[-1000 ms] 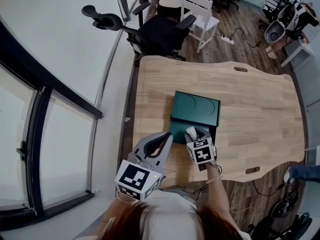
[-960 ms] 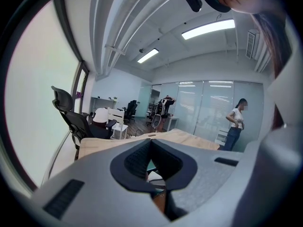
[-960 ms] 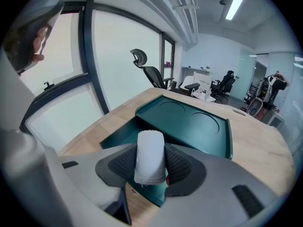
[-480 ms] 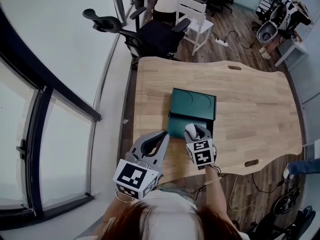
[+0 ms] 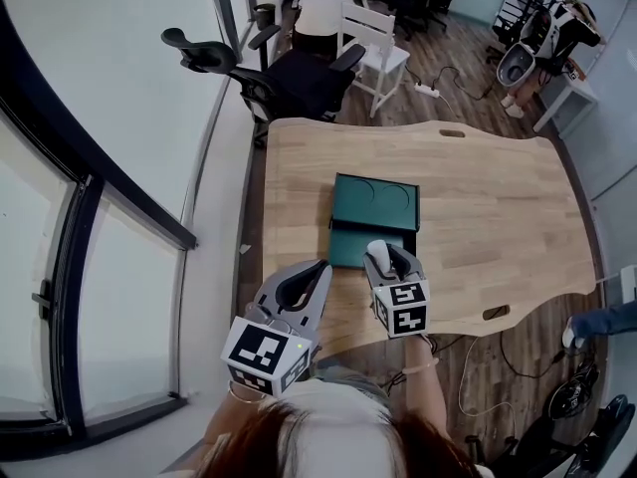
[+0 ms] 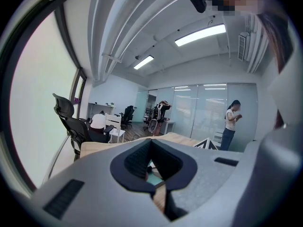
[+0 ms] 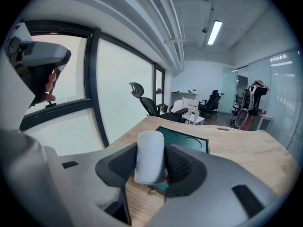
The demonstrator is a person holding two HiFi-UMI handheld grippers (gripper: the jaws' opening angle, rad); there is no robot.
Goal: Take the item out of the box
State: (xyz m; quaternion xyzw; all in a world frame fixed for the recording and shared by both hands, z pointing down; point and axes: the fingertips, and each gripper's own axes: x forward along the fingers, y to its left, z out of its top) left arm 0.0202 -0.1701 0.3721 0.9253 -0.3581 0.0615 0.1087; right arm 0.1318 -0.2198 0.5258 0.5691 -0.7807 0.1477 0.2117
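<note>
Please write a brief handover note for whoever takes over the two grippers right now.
Right gripper: shut on the white roll, which it holds upright.
Left gripper: shut, nothing between its jaws, beside the right one at the table's near edge.
Green box: mid-table, lid lying open behind it.
Done: the roll is gripped and appears lifted out, about over the box's near edge.
Left: carry it fully clear, then probably set it on the bare table. Whether anything else is in the box cannot be seen.
</note>
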